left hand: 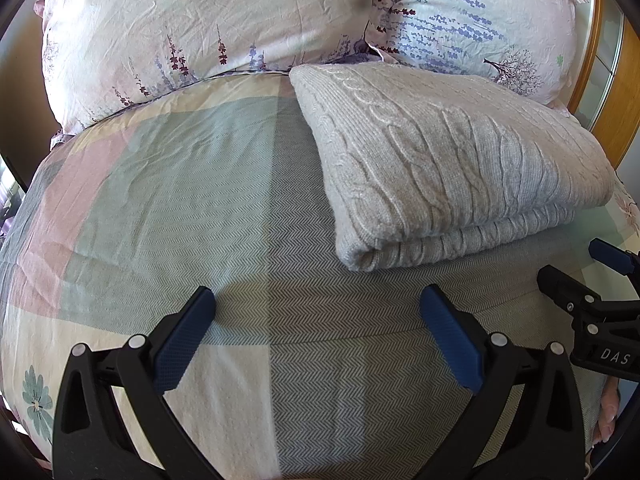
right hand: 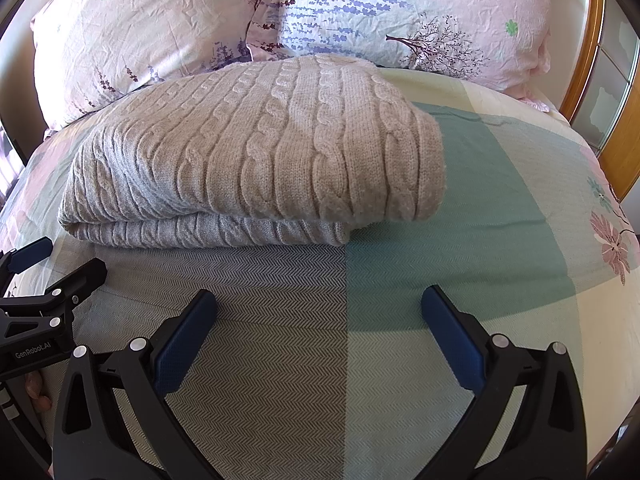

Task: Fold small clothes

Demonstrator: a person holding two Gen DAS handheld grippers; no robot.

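On patchwork herringbone bedspread (right hand: 280,280), near two floral pillows (right hand: 400,12), beige cable-knit sweater (right hand: 256,152) lay folded into a compact stack, likely finished. Left gripper (left hand: 318,312) and right gripper (right hand: 320,312) hovered spread wide, empty, short of it.

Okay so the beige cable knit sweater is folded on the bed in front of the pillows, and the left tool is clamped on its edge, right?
Not quite. The sweater is folded on the bed in front of the pillows, but the left tool is not clamped on it. The left wrist view shows it open over bare bedding, short of the sweater.
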